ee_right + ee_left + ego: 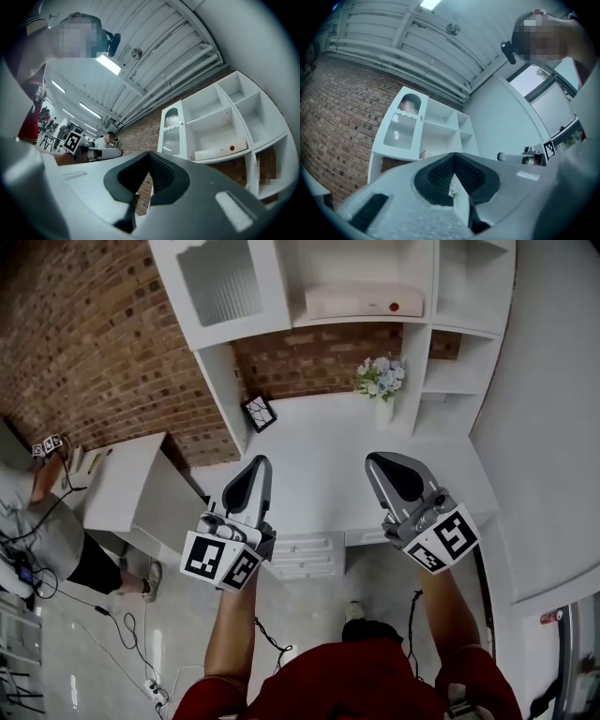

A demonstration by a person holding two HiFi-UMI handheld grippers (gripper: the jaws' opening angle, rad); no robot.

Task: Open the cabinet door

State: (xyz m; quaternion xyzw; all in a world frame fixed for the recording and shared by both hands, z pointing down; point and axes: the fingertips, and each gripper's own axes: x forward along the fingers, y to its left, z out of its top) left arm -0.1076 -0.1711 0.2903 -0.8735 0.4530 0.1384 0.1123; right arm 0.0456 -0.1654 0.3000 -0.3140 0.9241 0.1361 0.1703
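The white cabinet stands on the far side of a white desk (pixel 319 451). Its door (pixel 225 282), with a frosted ribbed pane, is at the upper left and sits flush with the frame; it also shows as the door (pixel 401 126) and the door (pixel 172 131) in the two gripper views. My left gripper (pixel 260 463) and right gripper (pixel 375 460) hover side by side over the desk's front, well short of the door. Both are shut with nothing between the jaws, seen close up as the left gripper (pixel 453 174) and the right gripper (pixel 150 171).
A white box (pixel 364 302) lies on the open shelf beside the door. A vase of flowers (pixel 382 381) and a small framed picture (pixel 260 412) stand on the desk. Drawers (pixel 305 557) sit under the desk. At left are a low white table (pixel 122 484), a seated person (pixel 56 540) and floor cables (pixel 122 634).
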